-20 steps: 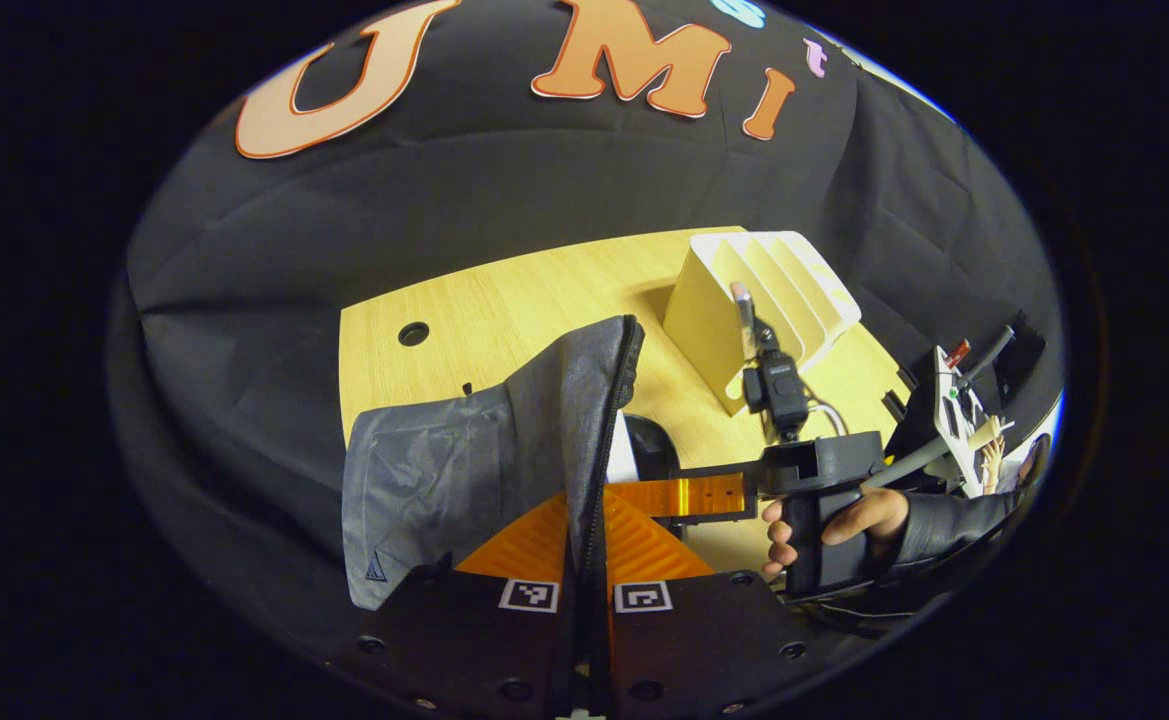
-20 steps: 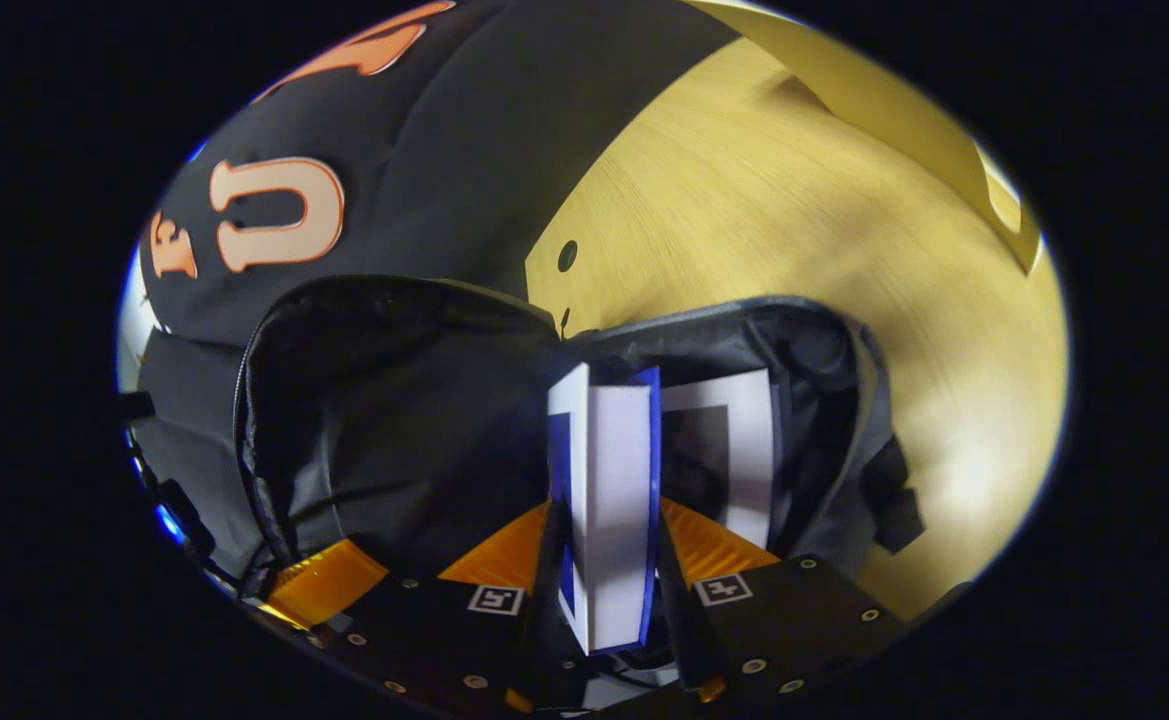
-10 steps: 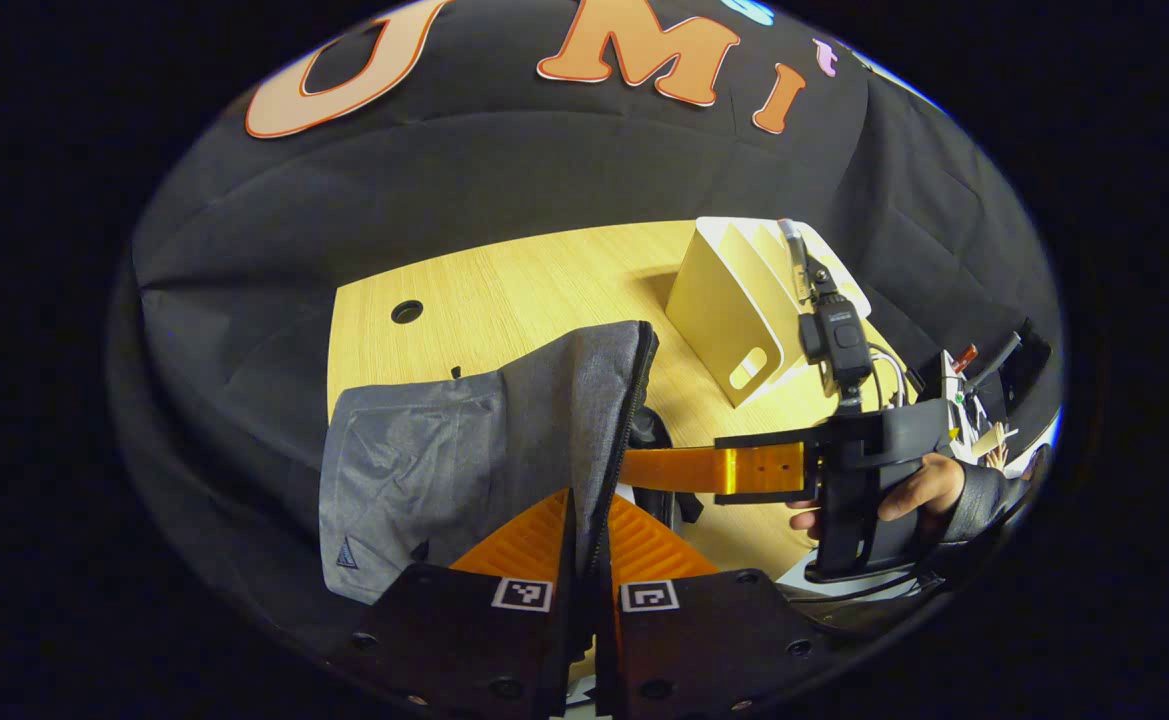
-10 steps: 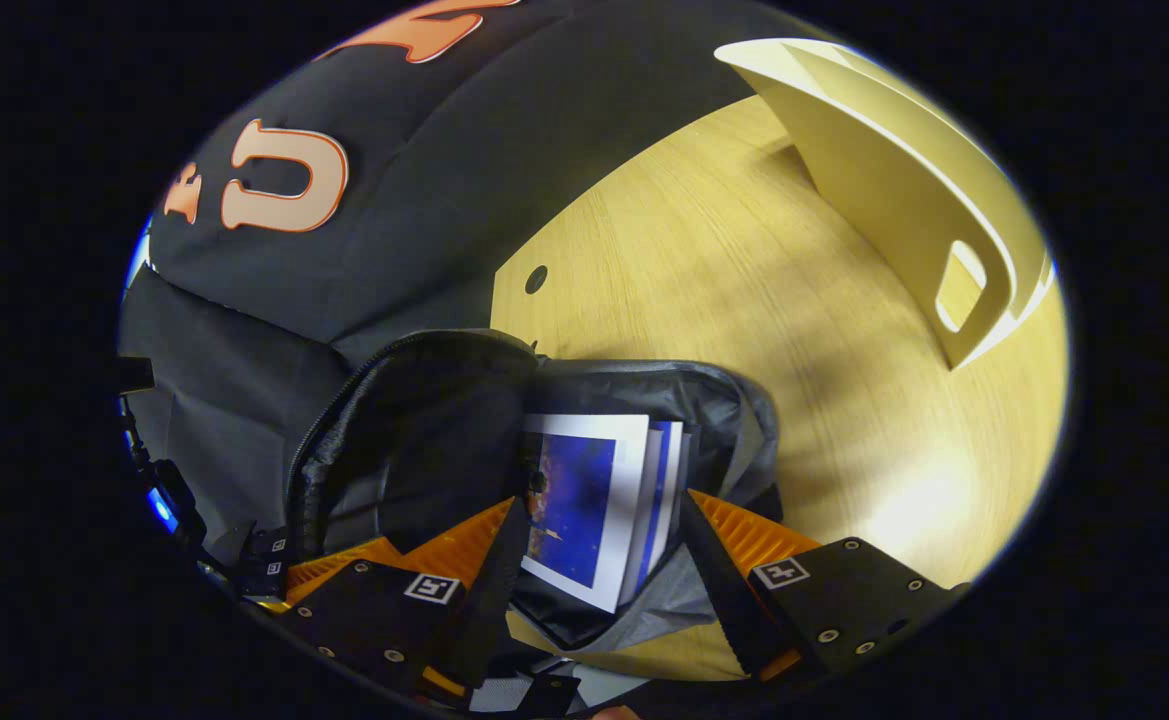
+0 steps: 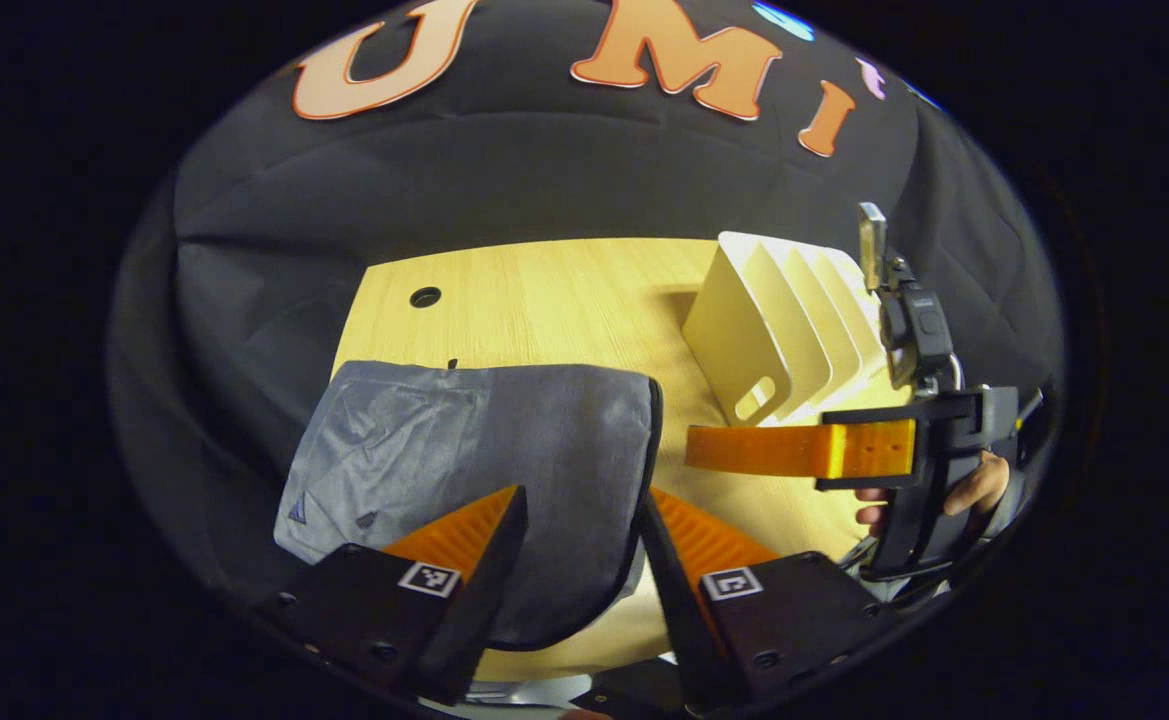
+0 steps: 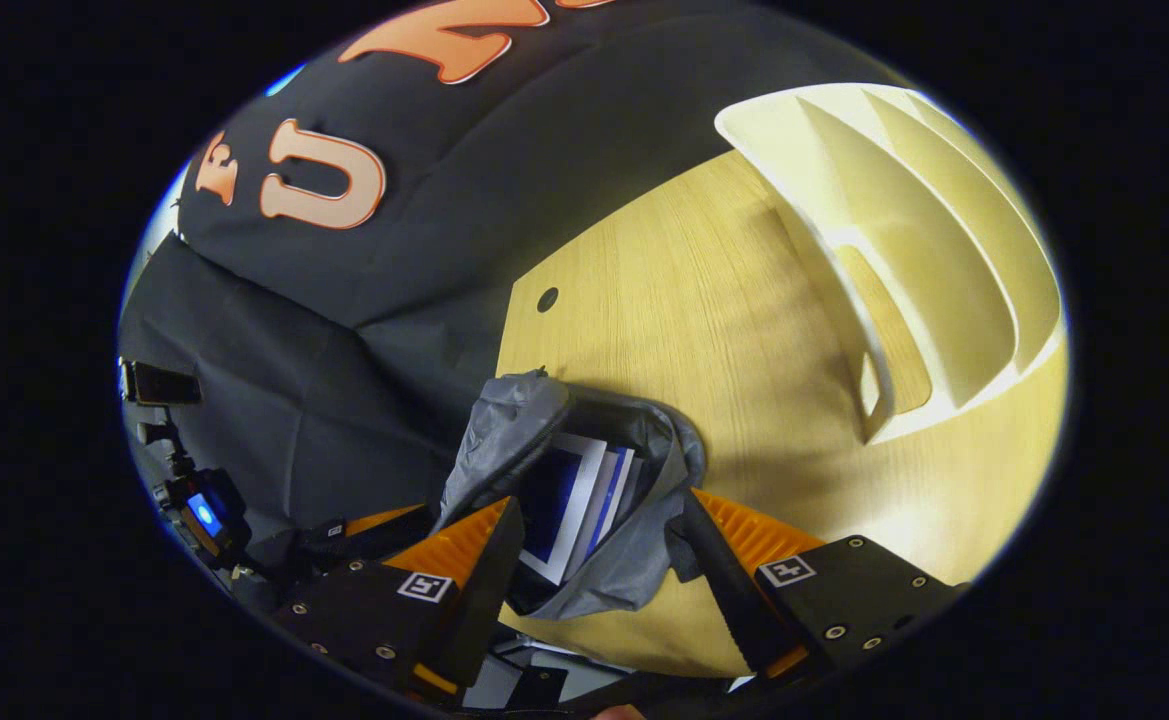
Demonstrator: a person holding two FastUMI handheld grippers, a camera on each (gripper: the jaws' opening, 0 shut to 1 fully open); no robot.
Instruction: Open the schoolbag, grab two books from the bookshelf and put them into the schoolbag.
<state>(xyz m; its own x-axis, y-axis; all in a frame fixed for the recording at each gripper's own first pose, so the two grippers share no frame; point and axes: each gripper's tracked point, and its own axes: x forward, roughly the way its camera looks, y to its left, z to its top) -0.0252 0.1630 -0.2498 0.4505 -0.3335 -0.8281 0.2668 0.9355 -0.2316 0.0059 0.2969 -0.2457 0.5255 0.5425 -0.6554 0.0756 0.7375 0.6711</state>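
On wooden table (image 5: 544, 300): schoolbag (image 5: 504, 450), bookshelf (image 5: 784, 330).

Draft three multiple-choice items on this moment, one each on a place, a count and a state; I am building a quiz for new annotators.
1. Where are the white-edged blue books?
A. In the cream slotted bookshelf
B. Inside the grey fabric schoolbag
C. Flat on the wooden table

2. How many books stand in the cream slotted bookshelf?
A. None
B. One
C. Two

3. How do the left gripper's jaws stand?
A. Shut on the zipper
B. Shut on a book
C. Open, apart over the bag's flap

Answers:
1 B: the right gripper view shows them in the grey fabric schoolbag's open mouth.
2 A: its slots look bare.
3 C: the left gripper view shows a wide gap between the fingers.
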